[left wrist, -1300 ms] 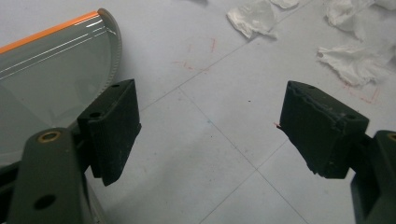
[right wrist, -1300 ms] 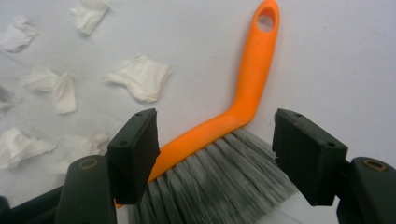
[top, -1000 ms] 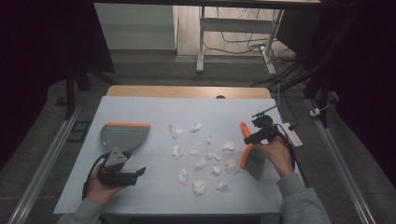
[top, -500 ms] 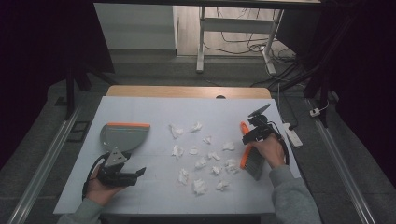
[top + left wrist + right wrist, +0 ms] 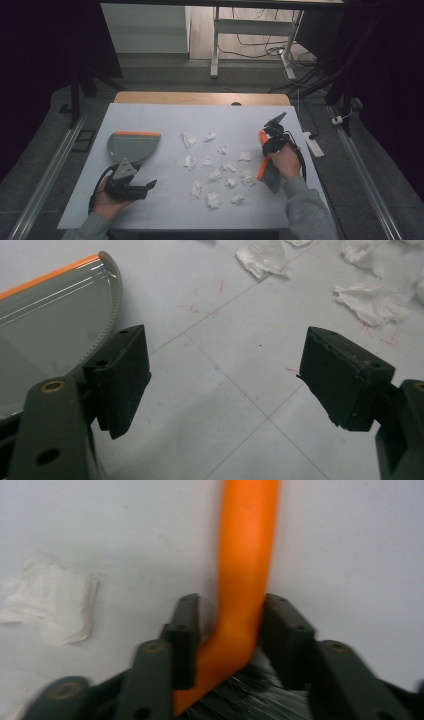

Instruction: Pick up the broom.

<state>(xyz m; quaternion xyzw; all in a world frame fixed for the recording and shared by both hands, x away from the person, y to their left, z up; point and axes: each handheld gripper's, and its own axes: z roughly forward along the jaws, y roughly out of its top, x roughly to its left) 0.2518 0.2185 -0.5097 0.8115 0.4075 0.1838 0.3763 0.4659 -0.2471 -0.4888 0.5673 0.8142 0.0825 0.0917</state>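
Note:
A hand brush [image 5: 266, 174] with an orange handle [image 5: 247, 555] and dark bristles [image 5: 235, 700] lies at the table's right. My right gripper [image 5: 267, 147] has just been closing, and its jaws now press on the handle's bend from both sides [image 5: 231, 602]. A grey dustpan [image 5: 132, 145] with an orange lip sits at the left. Just in front of it my left gripper [image 5: 146, 186] rests low and open, nothing between its fingers [image 5: 125, 375]. In the left gripper view the dustpan [image 5: 45, 325] is up and to the left. Several crumpled tissue wads [image 5: 215, 175] lie scattered mid-table.
The white table top [image 5: 165, 120] has a wooden strip along its far edge. One tissue wad [image 5: 47, 607] lies just left of the brush handle. Others [image 5: 375, 300] lie ahead of the left gripper. A power strip [image 5: 313, 142] lies beyond the table's right edge.
My right gripper has sunk onto the brush and its jaws have closed around the orange handle. The left gripper and the dustpan have stayed where they were.

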